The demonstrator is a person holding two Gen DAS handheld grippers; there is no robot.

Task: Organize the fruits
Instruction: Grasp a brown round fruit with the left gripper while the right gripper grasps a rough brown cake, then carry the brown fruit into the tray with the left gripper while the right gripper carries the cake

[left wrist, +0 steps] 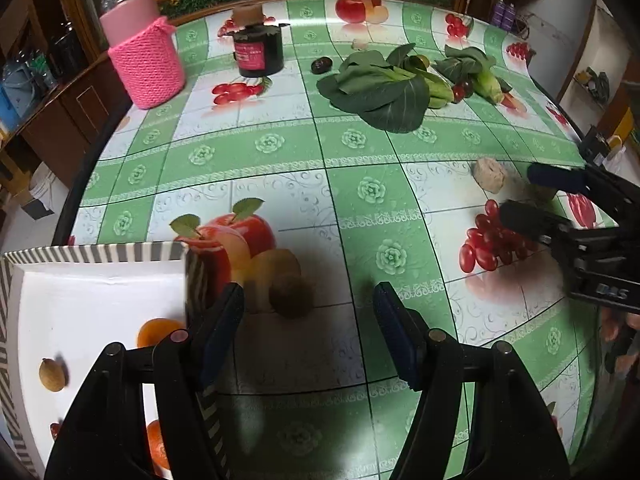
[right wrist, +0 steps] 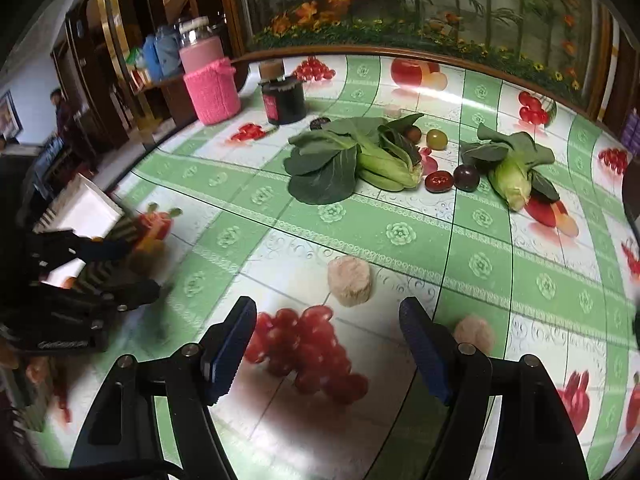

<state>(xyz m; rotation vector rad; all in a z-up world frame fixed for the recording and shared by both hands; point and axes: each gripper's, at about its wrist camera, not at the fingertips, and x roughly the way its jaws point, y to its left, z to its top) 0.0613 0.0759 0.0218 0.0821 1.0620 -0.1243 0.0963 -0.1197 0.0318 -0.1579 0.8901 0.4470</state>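
Observation:
My left gripper (left wrist: pixel 308 312) is open and empty, just above a brown kiwi (left wrist: pixel 291 295) that lies on the tablecloth between its fingers, beside the white striped-rim tray (left wrist: pixel 96 254). The tray holds an orange (left wrist: pixel 158 332), a small tan fruit (left wrist: pixel 52 375) and another orange (left wrist: pixel 156 446). My right gripper (right wrist: pixel 328 336) is open and empty over the printed grapes; it also shows in the left wrist view (left wrist: pixel 516 194). A red jujube (right wrist: pixel 438 181), a dark plum (right wrist: pixel 466 177) and a green fruit (right wrist: pixel 436 139) lie among the greens.
Two bok choy bunches (right wrist: pixel 360 156) (right wrist: pixel 512 168) lie mid-table. Pale root chunks (right wrist: pixel 349 280) (right wrist: pixel 474 334) sit near my right gripper. A pink knitted jar (left wrist: pixel 146 64) and a black canister (left wrist: pixel 258 50) stand at the far left. A dark fruit (left wrist: pixel 321 65) lies near the canister.

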